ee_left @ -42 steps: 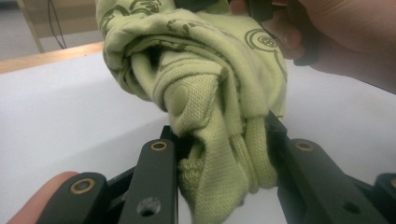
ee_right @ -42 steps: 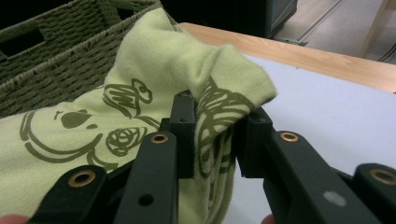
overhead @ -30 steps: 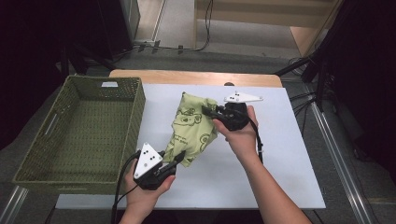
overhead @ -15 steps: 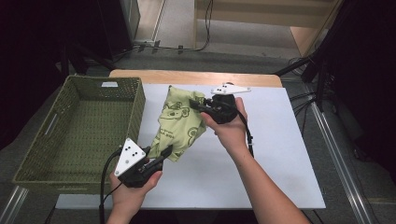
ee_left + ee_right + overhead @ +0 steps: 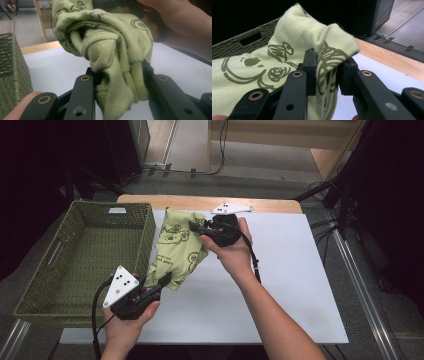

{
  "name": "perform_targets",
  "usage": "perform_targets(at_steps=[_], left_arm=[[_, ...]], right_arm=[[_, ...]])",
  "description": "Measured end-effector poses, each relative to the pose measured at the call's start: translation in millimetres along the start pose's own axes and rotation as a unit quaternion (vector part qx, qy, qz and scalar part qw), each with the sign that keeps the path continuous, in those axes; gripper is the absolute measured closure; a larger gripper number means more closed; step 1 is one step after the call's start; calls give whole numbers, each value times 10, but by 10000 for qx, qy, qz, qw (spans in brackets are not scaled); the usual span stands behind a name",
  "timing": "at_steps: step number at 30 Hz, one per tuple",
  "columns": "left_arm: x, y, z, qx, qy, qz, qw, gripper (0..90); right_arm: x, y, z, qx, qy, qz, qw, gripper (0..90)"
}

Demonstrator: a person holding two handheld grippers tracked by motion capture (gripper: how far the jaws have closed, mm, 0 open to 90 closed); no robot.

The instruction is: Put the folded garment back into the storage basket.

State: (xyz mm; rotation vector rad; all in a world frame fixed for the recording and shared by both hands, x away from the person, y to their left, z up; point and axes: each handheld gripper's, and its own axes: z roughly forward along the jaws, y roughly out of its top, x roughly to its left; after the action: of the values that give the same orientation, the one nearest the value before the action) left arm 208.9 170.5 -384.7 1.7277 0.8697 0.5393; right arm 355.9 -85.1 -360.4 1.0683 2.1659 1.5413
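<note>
A folded light-green cloth with dark printed drawings hangs between my two grippers just above the white table, beside the basket. My left gripper is shut on its near end, where bunched fabric fills the space between the jaws. My right gripper is shut on the far end, and a fold of the cloth sits pinched between its jaws. The right hand appears behind the cloth in the left gripper view.
A woven olive-green basket stands at the left of the white table top, its rim right behind the cloth. A wooden strip runs along the table's far edge. Cables and dark stands lie on the floor beyond.
Both grippers have carried the cloth leftward toward the basket and lifted it a little. The left hand has moved left along the table's front edge. Both grips hold as before.
</note>
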Motion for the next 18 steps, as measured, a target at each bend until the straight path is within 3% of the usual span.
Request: perform_targets(at_steps=[18], left_arm=[[357, 9, -315, -111, 336, -197, 9992, 665]], right_arm=[[291, 261, 442, 74, 279, -198, 9994, 698]])
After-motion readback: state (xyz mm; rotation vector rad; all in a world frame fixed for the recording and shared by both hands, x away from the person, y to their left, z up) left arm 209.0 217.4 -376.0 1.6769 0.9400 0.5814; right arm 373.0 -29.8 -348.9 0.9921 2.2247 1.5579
